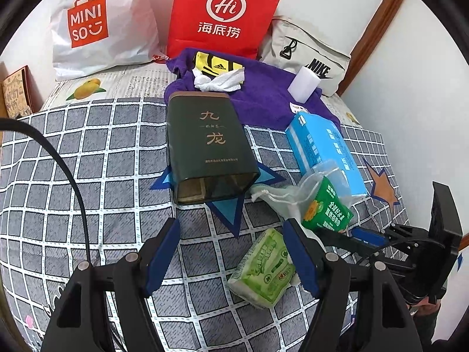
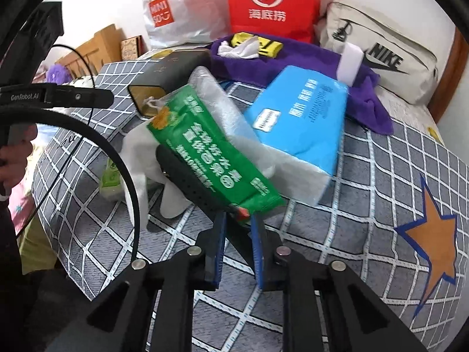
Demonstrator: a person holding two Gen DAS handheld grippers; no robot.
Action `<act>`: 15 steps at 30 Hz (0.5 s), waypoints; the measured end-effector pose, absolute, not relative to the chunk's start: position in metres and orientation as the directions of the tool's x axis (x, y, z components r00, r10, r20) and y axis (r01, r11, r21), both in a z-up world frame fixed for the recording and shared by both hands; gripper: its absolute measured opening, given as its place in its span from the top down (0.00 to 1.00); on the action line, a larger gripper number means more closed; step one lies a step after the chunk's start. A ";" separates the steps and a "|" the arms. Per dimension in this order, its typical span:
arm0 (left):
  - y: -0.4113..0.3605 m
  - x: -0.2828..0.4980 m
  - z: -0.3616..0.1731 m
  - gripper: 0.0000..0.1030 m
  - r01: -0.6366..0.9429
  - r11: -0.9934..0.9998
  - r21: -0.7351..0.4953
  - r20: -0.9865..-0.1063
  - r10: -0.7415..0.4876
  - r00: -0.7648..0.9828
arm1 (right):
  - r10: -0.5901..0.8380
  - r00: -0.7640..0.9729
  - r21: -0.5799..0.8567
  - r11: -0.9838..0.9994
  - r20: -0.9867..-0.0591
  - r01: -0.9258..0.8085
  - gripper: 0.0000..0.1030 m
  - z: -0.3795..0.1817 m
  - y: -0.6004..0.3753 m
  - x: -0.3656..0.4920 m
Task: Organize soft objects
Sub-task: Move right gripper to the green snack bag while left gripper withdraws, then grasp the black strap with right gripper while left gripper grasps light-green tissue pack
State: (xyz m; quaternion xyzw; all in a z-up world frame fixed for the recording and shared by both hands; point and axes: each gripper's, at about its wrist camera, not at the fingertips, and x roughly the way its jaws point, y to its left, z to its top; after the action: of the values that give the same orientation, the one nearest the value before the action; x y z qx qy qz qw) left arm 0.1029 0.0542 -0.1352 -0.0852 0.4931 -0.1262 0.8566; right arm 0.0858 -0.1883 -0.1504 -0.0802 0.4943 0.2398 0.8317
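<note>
Our right tool (image 2: pixel 239 228) clamps the green pack (image 2: pixel 211 146)'s end; our left tool (image 1: pixel 231 252) gapes empty. Packs, cloths across the bed (image 2: pixel 381 205) remain unsorted.

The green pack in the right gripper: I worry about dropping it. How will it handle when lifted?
The green pack is pinched only at its end seam by the right gripper, so it will probably droop. Its glossy film looks slippery. It seems light for its size.

two near downward views, shared bedspread (image 1: pixel 88 152)
</note>
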 end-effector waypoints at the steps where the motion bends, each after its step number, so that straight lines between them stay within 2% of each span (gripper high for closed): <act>1: 0.054 0.102 -0.136 0.31 0.135 0.953 -0.272 -0.823 -0.303 0.480 | 0.318 0.397 0.098 0.870 -0.861 -0.483 0.71 -0.151 -0.185 0.086; 3: 0.053 0.101 -0.136 0.31 0.139 0.952 -0.272 -0.824 -0.305 0.477 | 0.325 0.389 0.101 0.862 -0.862 -0.496 0.57 -0.153 -0.179 0.086; 5: 0.053 0.101 -0.137 0.31 0.141 0.953 -0.267 -0.826 -0.302 0.475 | 0.323 0.393 0.086 0.854 -0.861 -0.512 0.49 -0.153 -0.173 0.085; 7: 0.053 0.102 -0.138 0.31 0.138 0.953 -0.269 -0.828 -0.302 0.473 | 0.301 0.401 0.049 0.847 -0.865 -0.530 0.49 -0.155 -0.164 0.083; 8: 0.053 0.102 -0.138 0.31 0.137 0.953 -0.270 -0.828 -0.303 0.472 | 0.283 0.410 0.023 0.845 -0.867 -0.535 0.53 -0.156 -0.162 0.081; 9: 0.053 0.102 -0.139 0.31 0.135 0.953 -0.271 -0.829 -0.302 0.471 | 0.261 0.424 -0.009 0.843 -0.867 -0.537 0.65 -0.157 -0.160 0.079; 11: 0.052 0.101 -0.139 0.31 0.136 0.953 -0.272 -0.828 -0.304 0.471 | 0.232 0.432 -0.040 0.845 -0.872 -0.533 0.78 -0.158 -0.162 0.079; 15: 0.052 0.099 -0.138 0.31 0.138 0.952 -0.274 -0.826 -0.307 0.473 | 0.280 0.394 0.058 0.870 -0.875 -0.489 0.90 -0.150 -0.184 0.084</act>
State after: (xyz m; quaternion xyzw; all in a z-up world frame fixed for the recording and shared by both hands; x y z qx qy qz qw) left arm 0.0992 0.0522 -0.1379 -0.0848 0.4964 -0.1303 0.8540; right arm 0.0836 -0.1838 -0.1502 -0.1048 0.4988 0.2322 0.8284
